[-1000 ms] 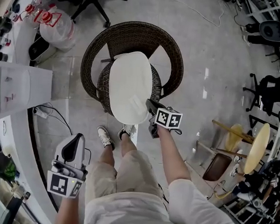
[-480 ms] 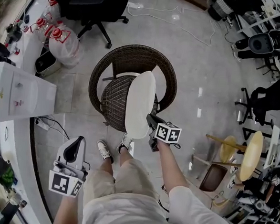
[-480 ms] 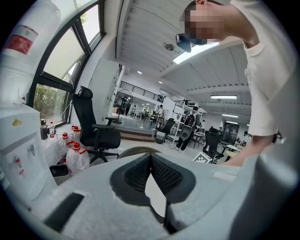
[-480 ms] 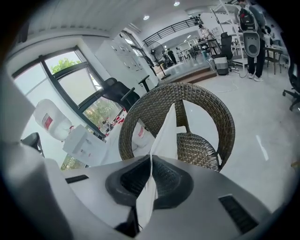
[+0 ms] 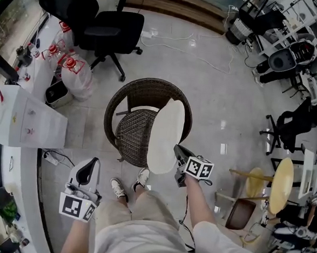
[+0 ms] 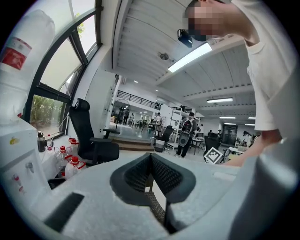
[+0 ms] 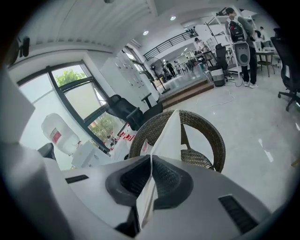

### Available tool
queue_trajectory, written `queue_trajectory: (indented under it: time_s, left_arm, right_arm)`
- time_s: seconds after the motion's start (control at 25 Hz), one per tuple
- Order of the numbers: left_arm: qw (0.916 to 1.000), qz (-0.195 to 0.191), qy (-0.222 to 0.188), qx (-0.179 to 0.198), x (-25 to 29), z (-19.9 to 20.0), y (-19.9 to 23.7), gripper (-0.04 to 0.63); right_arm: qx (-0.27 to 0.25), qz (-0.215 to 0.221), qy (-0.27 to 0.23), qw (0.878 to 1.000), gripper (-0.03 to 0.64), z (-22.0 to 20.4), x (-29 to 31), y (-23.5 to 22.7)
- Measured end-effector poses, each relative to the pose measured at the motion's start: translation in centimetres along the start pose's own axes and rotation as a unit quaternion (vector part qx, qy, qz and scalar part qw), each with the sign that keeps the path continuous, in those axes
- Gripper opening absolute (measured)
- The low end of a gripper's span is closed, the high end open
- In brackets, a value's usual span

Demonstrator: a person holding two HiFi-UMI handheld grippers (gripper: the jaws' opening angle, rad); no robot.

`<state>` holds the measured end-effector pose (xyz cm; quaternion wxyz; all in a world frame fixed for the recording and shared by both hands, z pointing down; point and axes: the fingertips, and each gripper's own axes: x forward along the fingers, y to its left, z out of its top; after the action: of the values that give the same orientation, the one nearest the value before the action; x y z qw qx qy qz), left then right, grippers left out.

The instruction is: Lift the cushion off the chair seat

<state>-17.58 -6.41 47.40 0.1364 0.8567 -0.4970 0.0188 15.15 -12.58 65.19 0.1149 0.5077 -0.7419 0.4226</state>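
Rough dark woven wicker on chair (image 5: pixel 131 137). Smooth matt white cloth on cushion (image 5: pixel 166 134). Glossy pale tile on floor (image 5: pixel 221 84).

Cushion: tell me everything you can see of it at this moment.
The cushion is a plain off-white oval pad, thin and soft-looking, with no pattern. It is tipped up on edge, and shows almost edge-on in the right gripper view. It hangs over the right side of the dark wicker chair rather than lying flat on the seat. The right tool is shut on its near edge. Whether its far end touches the chair cannot be told.
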Motion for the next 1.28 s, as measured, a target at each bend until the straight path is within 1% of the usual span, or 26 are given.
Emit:
queue_trajectory:
  time_s: [0.2, 0.4, 0.56, 0.76, 0.84, 1.04, 1.28]
  left_arm:
    - [0.9995, 0.010, -0.025, 0.016, 0.0, 3.4, 0.2, 0.017]
    - [0.9985, 0.028, -0.039, 0.027, -0.7, 5.5, 0.6, 0.015]
    - [0.9970, 0.040, -0.051, 0.042, -0.8, 7.1, 0.6, 0.015]
    - [0.9951, 0.050, -0.064, 0.056, -0.9, 8.9, 0.5, 0.015]
    - [0.9943, 0.056, -0.067, 0.060, -1.0, 9.4, 0.5, 0.015]
    - [0.9917, 0.069, -0.081, 0.072, -1.0, 10.7, 0.5, 0.015]
    - [0.9860, 0.095, -0.104, 0.089, -1.6, 13.4, 1.8, 0.017]
  right_arm:
    - [0.004, 0.025, -0.042, 0.999, 0.015, 4.3, -2.8, 2.5]
    - [-0.003, 0.051, -0.089, 0.995, 0.015, 8.4, -5.0, 5.3]
    - [-0.001, 0.077, -0.126, 0.989, 0.015, 11.5, -6.5, 7.1]
    - [0.002, 0.099, -0.177, 0.979, 0.015, 15.2, -8.7, 8.7]
    - [-0.009, 0.104, -0.195, 0.975, 0.015, 16.8, -9.6, 9.4]
    - [-0.060, 0.100, -0.237, 0.964, 0.015, 20.4, -12.3, 10.4]
    - [-0.091, 0.111, -0.286, 0.947, 0.015, 24.0, -15.7, 12.1]
